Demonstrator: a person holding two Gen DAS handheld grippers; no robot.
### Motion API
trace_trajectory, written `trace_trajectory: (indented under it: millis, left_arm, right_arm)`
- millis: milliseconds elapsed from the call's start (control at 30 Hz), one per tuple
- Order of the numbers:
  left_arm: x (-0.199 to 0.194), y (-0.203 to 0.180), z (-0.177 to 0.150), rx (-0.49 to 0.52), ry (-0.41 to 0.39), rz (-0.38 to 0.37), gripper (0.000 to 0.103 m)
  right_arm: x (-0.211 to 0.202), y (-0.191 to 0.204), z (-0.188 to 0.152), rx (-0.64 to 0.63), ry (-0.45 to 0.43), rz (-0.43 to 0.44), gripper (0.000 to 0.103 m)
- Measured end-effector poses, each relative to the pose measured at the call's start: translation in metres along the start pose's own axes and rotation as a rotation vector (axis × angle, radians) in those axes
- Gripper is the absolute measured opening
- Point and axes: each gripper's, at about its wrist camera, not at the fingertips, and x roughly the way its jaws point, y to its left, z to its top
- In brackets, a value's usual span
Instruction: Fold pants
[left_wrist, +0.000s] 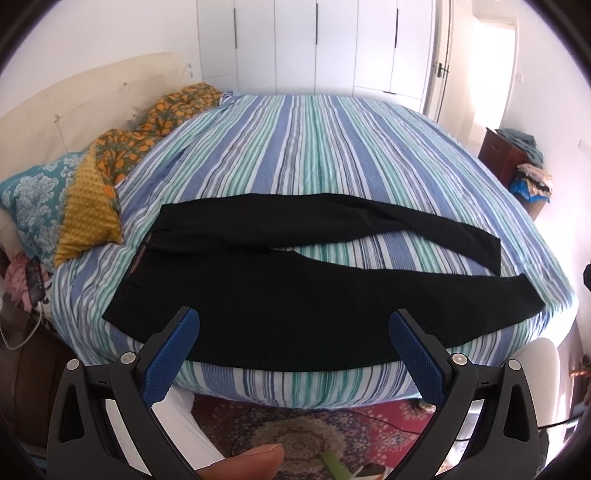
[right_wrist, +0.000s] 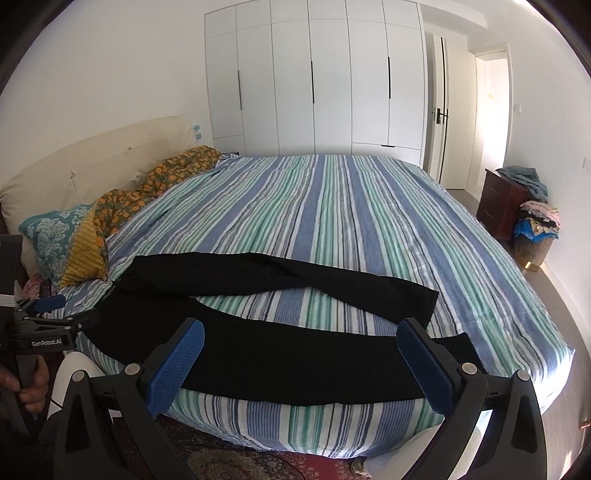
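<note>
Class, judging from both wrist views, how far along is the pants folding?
Done: the black fabric pants lie spread flat on the striped blue-green bedcover, legs apart. In hand: nothing; the left gripper and right gripper hover open near the bed's edge. Left: every fold.

Black pants (left_wrist: 295, 295) lie flat and unfolded across the near edge of the striped bed (left_wrist: 332, 147), waistband toward the pillows (left_wrist: 66, 206) at left and the two legs spread apart toward the right, while the left claw (left_wrist: 293, 345) hangs wide open above the nearer leg, gripping nothing.
</note>
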Motion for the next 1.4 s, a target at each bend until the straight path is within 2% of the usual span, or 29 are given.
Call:
trace_trajectory:
  millis: [100,167,267,467,600,733,833,933,967,1033,1100,1167,1333,1367,1400]
  left_arm:
    - [-0.001,0.002,-0.001,0.000,-0.018,0.003,0.103]
    - [-0.001,0.004,-0.001,-0.003,-0.019,-0.010,0.103]
    - [-0.001,0.006,-0.001,0.001,-0.018,-0.021,0.103]
    - [0.002,0.010,-0.002,-0.006,-0.002,-0.016,0.103]
    - [0.008,0.014,-0.003,-0.015,0.006,0.009,0.103]
    - [0.018,0.013,-0.001,-0.024,0.025,0.010,0.102]
    - [0.022,0.008,0.003,-0.012,0.026,0.002,0.102]
    - [0.026,0.005,0.006,-0.017,0.026,-0.009,0.102]
    - [0.028,0.004,0.007,-0.021,0.032,-0.012,0.102]
    - [0.033,0.002,0.006,-0.022,0.049,-0.013,0.102]
    - [0.040,0.000,0.003,-0.010,0.071,-0.003,0.102]
    - [0.048,-0.001,0.001,0.003,0.091,0.019,0.102]
    - [0.071,0.007,-0.003,-0.001,0.150,0.064,0.102]
    - [0.076,0.010,-0.004,-0.001,0.163,0.073,0.102]
    - [0.081,0.012,-0.005,-0.001,0.173,0.083,0.102]
  right_arm:
    - [-0.006,0.004,-0.004,-0.002,-0.082,0.054,0.103]
    - [-0.005,0.009,-0.005,-0.032,-0.100,0.072,0.103]
    - [0.004,0.019,-0.007,-0.086,-0.071,0.073,0.103]
    - [0.016,0.023,-0.014,-0.071,-0.005,0.086,0.103]
    - [0.022,0.023,-0.018,-0.102,0.012,0.055,0.103]
    - [0.024,0.009,-0.025,-0.096,-0.021,-0.023,0.103]
    - [0.040,-0.020,-0.024,-0.089,-0.041,-0.069,0.103]
    - [0.083,-0.061,-0.018,-0.115,-0.012,-0.117,0.102]
    - [0.106,-0.074,-0.017,-0.143,0.025,-0.142,0.098]
    - [0.160,-0.096,-0.019,-0.206,0.132,-0.151,0.078]
    - [0.215,-0.112,-0.025,-0.263,0.244,-0.138,0.068]
    - [0.263,-0.117,-0.030,-0.325,0.316,-0.138,0.068]
    - [0.361,-0.121,-0.043,-0.438,0.435,-0.204,0.066]
    - [0.374,-0.125,-0.046,-0.445,0.462,-0.208,0.060]
    - [0.381,-0.131,-0.046,-0.431,0.473,-0.195,0.030]
